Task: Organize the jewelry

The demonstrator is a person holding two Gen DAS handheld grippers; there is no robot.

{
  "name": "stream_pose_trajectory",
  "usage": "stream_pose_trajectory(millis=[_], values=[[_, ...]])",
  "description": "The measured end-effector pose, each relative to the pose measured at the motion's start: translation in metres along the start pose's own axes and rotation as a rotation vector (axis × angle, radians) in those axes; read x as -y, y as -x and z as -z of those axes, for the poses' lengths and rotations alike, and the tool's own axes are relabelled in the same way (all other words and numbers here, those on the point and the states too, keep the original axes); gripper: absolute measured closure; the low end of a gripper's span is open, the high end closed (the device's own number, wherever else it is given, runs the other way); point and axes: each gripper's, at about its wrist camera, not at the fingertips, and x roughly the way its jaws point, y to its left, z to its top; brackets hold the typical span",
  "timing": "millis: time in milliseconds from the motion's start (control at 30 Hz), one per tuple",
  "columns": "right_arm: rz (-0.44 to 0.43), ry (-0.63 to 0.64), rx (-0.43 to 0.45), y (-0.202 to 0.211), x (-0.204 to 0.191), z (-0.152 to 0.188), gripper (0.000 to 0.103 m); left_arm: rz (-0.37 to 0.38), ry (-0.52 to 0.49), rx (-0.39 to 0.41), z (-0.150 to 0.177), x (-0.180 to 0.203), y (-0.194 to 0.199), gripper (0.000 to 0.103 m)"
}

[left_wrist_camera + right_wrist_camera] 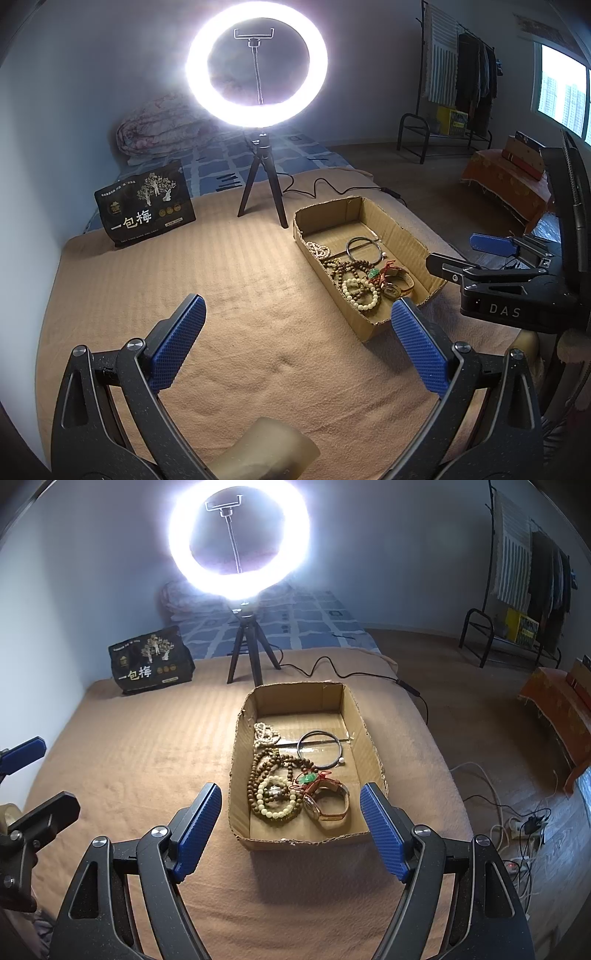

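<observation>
Already all the jewelry in view lies inside the cardboard box (364,738), heaped toward its near end: a pale bead bracelet (277,801) sits on top of coils of brown wooden beads (258,771), a gold watch (328,801) lies against them on the right, a green pendant on red cord (308,777) rests between, a thin dark bangle (319,749) lies flat further back, and a small whitish bead string (266,733) sits near the far left wall. None of it shows on the blanket (140,760) covering the bed around the box.

That scene fits two stages equally: pieces gathered in and the job near done, or a tangled pile waiting to be sorted out of the box. The pictures do not settle which.

The right gripper (291,819) hangs just short of the box's near wall, its jaws spread wide and holding nothing. The left gripper (297,332) is over bare blanket to the left of the box, likewise wide open and empty.

In either case, handling here calls for care, I judge. The bead strands overlap, so pinching one loop would likely drag its neighbours; the bracelet on top and the bangle lying apart look the cleanest to take singly. The box is light, with low torn walls, and would probably slide on the soft blanket if nudged, so the free gripper steadying a wall would help. Beyond it stand the ring light (240,539) on its tripod, with its cable trailing close, and a dark snack bag (151,661).
</observation>
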Motion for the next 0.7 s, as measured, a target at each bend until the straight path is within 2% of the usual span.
stream_pose_trajectory(millis=[700], values=[[-0.001, -0.002, -0.003, 0.0001, 0.0010, 0.0005, 0.026, -0.001, 0.001, 0.000, -0.0005, 0.0002, -0.0002, 0.001]])
